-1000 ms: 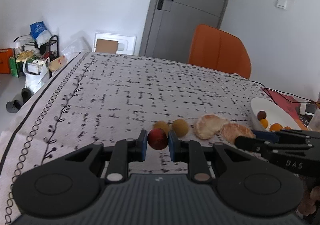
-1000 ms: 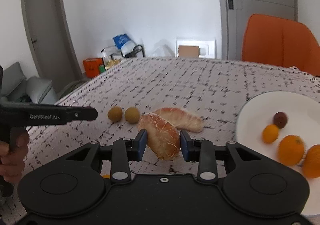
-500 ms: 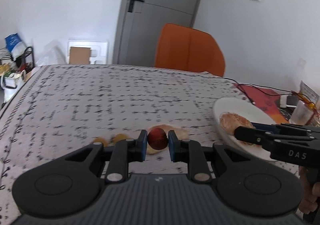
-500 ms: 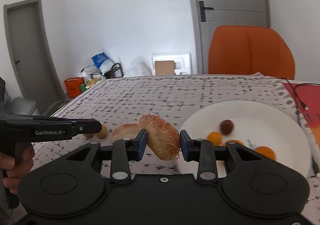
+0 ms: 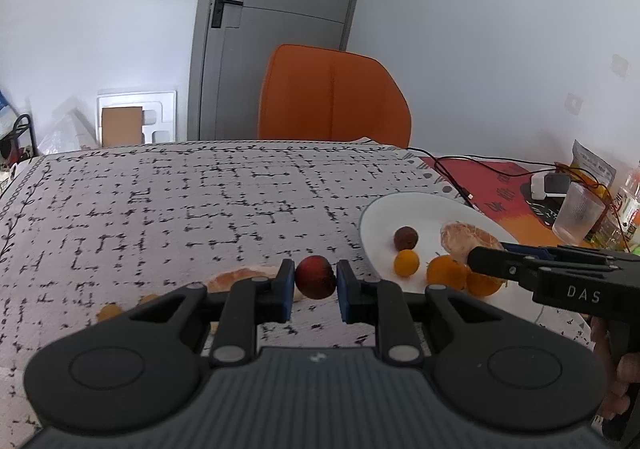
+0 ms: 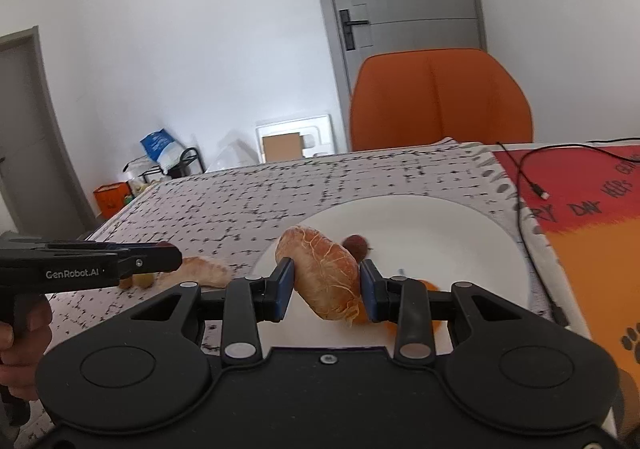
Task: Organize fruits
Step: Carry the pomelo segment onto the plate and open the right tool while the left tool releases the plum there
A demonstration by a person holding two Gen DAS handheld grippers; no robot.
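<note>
Nearby, left gripper (image 5: 312, 286) clamping red fruit (image 5: 315, 276), right gripper (image 6: 323, 287) gripping peeled citrus (image 6: 322, 276) above white plate (image 6: 460, 233).

Home: tablecloth (image 5: 200, 201), orange chair (image 5: 332, 97)

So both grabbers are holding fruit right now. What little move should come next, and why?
Probably lower the right gripper a little and open its jaws. The peeled citrus piece it holds hangs over the white plate, where other fruit lies. The left gripper with its red fruit is short of the plate.
</note>
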